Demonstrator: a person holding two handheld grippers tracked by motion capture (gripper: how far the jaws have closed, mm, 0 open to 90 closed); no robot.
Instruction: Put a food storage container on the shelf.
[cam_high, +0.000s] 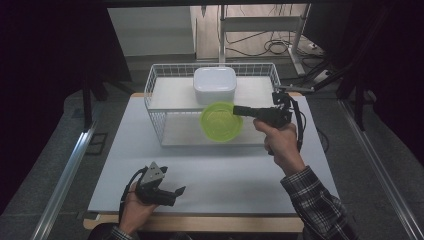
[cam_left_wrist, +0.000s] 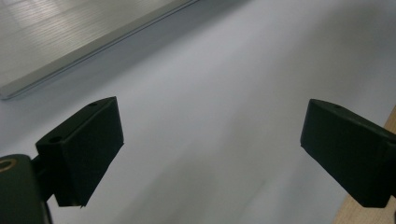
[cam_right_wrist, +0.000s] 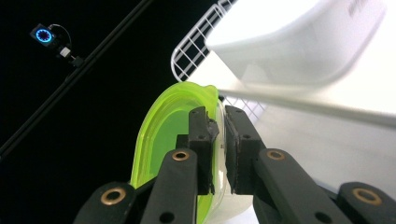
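Holding the round translucent green plastic bowl (cam_high: 221, 121) by its rim, right gripper (cam_right_wrist: 217, 140) clamped. Lift level, clearing the white wire basket (cam_high: 155, 102) and white square container (cam_high: 215, 85). Left gripper (cam_high: 176, 192) open, idle.

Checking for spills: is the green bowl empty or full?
Empty: the green bowl, pinched by the right claw, shows bare green inside.

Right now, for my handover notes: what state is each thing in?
Green bowl: held by its rim, lifted in front of the rack, tilted.
White container: on the rack's upper shelf, resting flat.
Wire rack: upright on the table.
Right gripper: shut on the green bowl's rim.
Left gripper: open, nothing between its jaws, low over the table.
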